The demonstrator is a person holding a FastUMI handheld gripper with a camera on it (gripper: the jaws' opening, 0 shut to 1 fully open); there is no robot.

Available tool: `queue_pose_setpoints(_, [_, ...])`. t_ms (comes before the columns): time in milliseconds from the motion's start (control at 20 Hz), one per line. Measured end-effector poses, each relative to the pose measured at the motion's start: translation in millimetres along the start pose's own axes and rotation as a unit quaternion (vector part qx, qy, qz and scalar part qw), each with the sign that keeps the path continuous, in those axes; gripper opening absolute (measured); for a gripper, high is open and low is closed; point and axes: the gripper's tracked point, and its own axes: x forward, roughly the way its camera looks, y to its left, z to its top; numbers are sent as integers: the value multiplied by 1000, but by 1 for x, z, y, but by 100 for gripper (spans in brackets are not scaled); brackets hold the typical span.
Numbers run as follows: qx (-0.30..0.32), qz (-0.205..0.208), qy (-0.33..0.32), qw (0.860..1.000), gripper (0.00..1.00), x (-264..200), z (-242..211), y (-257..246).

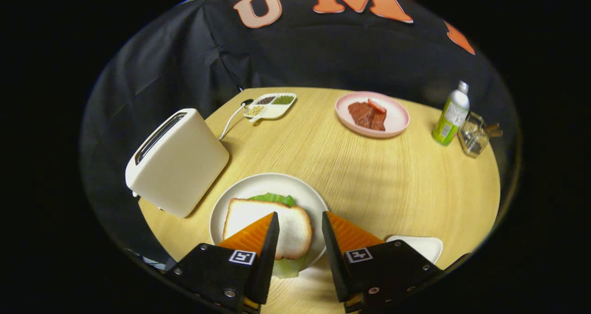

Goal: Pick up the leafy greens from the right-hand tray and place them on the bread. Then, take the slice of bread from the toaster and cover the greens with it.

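Gripper (300, 221) wide open, holding nothing, above the plate (304, 195). Bread slice (288, 221) covers the leafy greens (272, 198) beside the toaster (177, 161). Covering step appears complete; next move: withdraw.

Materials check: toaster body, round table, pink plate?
Toaster: looks like matte cream plastic, soft even sheen, rounded corners; painted metal possible. Table: light wood or wood-look laminate, fine parallel grain lines. Pink plate: smooth, faintly glossy, ceramic or melamine, can't tell which. Gripper open above the bread.
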Motion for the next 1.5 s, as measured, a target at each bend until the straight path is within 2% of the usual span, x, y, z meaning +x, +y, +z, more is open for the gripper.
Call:
queue_pose_setpoints(50, [-10,-10,-23,1000,61,-7,9,-3])
queue_pose_setpoints(250, [-16,-42,-126,991,69,-46,49,-14])
queue_pose_setpoints(450, [-26,-97,-228,968,83,-109,86,-36])
queue_pose_setpoints(650, [-35,-141,-297,944,92,-165,103,-52])
queue_pose_setpoints(750, [-41,-163,-319,933,93,-185,105,-60])
queue_pose_setpoints(1000, [-39,-185,-363,912,96,-219,102,-68])
queue_pose_setpoints(1250, [-62,-225,-417,878,98,-242,106,-77])
queue_pose_setpoints(1400, [-66,-239,-439,864,98,-249,109,-77])
queue_pose_setpoints(1500, [-70,-229,-455,858,98,-251,111,-67])
